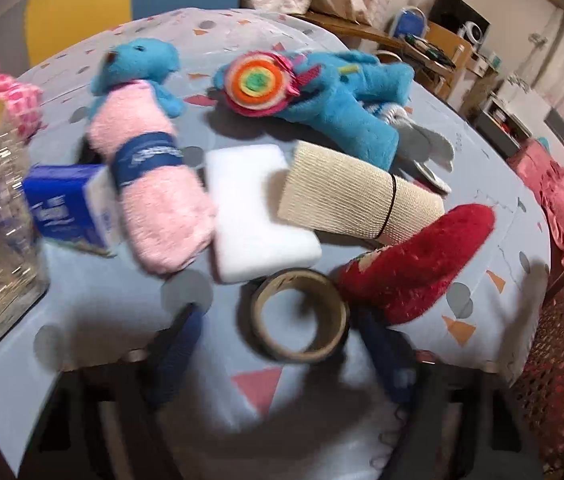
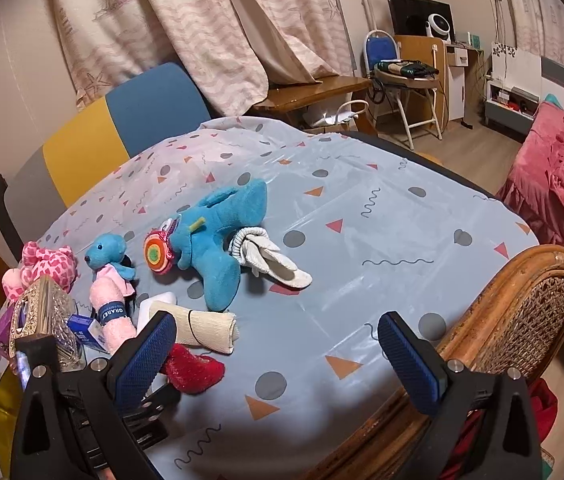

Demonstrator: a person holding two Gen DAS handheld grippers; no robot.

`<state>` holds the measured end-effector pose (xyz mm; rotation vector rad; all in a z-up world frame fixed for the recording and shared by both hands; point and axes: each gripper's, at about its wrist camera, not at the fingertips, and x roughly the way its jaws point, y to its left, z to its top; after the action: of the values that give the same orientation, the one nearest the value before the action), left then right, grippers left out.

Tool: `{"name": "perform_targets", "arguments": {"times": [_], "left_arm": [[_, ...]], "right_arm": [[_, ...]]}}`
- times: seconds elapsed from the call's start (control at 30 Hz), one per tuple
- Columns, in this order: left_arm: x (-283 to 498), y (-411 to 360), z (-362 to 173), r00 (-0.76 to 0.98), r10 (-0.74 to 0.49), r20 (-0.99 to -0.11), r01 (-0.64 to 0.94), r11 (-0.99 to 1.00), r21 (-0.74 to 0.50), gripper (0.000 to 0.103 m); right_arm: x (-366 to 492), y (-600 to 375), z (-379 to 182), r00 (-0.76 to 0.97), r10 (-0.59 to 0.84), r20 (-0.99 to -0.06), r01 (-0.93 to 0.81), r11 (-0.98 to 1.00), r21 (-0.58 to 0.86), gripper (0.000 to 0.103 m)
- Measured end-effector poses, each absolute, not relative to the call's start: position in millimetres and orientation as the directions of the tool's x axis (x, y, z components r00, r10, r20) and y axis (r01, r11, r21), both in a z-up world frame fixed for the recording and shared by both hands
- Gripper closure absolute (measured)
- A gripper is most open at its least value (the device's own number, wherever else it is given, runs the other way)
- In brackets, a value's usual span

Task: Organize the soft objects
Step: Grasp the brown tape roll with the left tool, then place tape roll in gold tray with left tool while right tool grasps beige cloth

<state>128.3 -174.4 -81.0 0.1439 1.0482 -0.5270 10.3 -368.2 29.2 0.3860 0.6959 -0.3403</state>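
Blurred blue left gripper (image 1: 282, 356) fingers spread around tape roll (image 1: 299, 316); right gripper (image 2: 278, 350) likewise wide.

A: so what's the stuff sitting on?

B: a table (image 2: 361, 240) with a pale blue cover, dots and triangles all over it.

A: and on it?

B: big blue plush (image 2: 218, 240), small blue bear (image 1: 138, 68), rolled pink towel (image 1: 154, 200), white sponge (image 1: 254, 216), beige roll (image 1: 353, 204), red plush (image 1: 413, 264), tape ring (image 1: 301, 328), white socks (image 2: 270, 260).
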Motion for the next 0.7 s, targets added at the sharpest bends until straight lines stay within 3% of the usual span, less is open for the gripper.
{"name": "perform_targets", "arguments": {"times": [0.03, 0.33, 0.43, 0.5, 0.7], "left_arm": [[129.3, -176.6, -83.6, 0.385, -0.345, -0.856, 0.490, 0.862, -0.127, 0.053], [106.1, -131.6, -82.7, 0.416, -0.408, -0.813, 0.508, 0.845, -0.164, 0.053], [86.6, -112.3, -81.7, 0.428, -0.405, -0.808, 0.504, 0.849, -0.158, 0.053], [77.6, -102.3, -82.2, 0.430, -0.408, -0.805, 0.502, 0.850, -0.162, 0.053], [68.5, -88.6, -85.8, 0.450, -0.416, -0.790, 0.491, 0.854, -0.171, 0.053]], "right_arm": [[11.5, -367.5, 28.8, 0.716, -0.168, -0.678, 0.423, 0.877, 0.229, 0.000], [35.6, -360.4, 29.2, 0.714, -0.016, -0.700, 0.312, 0.902, 0.297, 0.000], [62.0, -355.1, 27.5, 0.681, 0.061, -0.730, 0.237, 0.924, 0.299, 0.009], [83.2, -348.6, 25.4, 0.638, 0.116, -0.761, 0.164, 0.945, 0.282, 0.018], [148.9, -305.7, 5.1, 0.435, 0.116, -0.893, -0.086, 0.993, 0.086, 0.020]]}}
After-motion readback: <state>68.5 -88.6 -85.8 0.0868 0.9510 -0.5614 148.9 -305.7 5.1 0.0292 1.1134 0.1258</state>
